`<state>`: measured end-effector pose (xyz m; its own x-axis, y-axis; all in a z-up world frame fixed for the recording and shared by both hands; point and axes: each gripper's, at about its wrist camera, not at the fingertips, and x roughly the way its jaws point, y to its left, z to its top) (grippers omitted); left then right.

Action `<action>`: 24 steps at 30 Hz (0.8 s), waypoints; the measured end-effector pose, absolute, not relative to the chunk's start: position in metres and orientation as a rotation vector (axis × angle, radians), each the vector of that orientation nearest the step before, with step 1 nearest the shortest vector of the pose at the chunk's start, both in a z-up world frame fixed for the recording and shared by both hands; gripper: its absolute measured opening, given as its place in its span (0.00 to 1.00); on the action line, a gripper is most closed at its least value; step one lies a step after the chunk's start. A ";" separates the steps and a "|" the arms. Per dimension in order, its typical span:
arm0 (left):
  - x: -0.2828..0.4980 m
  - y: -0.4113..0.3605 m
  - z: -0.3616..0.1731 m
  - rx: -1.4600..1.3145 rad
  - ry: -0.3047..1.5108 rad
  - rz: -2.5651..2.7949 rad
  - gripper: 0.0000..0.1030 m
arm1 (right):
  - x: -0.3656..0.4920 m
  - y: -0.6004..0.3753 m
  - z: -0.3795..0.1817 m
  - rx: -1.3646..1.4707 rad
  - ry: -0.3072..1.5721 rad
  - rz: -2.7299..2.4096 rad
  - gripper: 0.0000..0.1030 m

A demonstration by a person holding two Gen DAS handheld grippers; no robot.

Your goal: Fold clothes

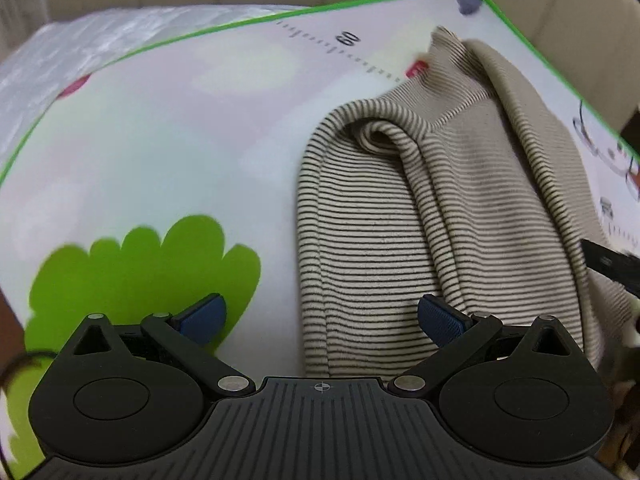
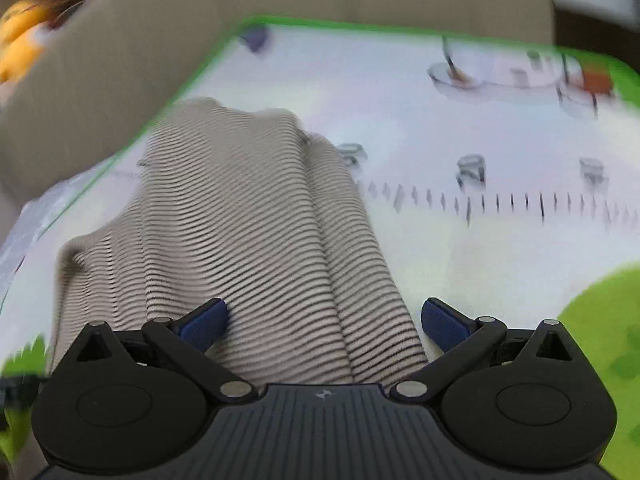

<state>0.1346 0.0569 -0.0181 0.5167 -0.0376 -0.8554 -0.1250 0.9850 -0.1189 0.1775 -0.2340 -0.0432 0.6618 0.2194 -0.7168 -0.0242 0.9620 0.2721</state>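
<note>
Left wrist: left gripper [image 1: 322,320] spread over striped garment [image 1: 380,240] on play mat [image 1: 160,140]; right gripper [image 2: 324,322] spread, empty.

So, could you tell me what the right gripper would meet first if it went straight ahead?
Most likely the striped garment: the open right gripper points along it with the cloth already between its fingers, though height above it is unclear.

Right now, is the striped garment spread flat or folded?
Partly folded: the striped garment lies bunched in long lengthwise folds on the mat, not spread flat.
</note>
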 end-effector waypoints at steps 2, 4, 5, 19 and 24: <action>0.132 0.055 -0.018 -0.152 1.031 0.037 1.00 | 0.179 -0.231 -0.043 0.226 0.851 0.143 1.00; 0.130 0.053 -0.018 -0.130 1.034 0.021 1.00 | 0.179 -0.230 -0.041 0.178 0.870 0.177 1.00; 0.129 0.051 -0.019 -0.119 1.035 0.013 1.00 | 0.177 -0.229 -0.040 0.156 0.872 0.194 0.99; 0.089 0.047 -0.001 -0.007 1.264 -0.151 0.40 | 0.070 -0.223 -0.014 0.022 1.038 0.372 0.30; 0.055 0.052 0.017 0.004 1.337 -0.228 0.40 | 0.021 -0.240 -0.007 -0.035 1.089 0.410 0.30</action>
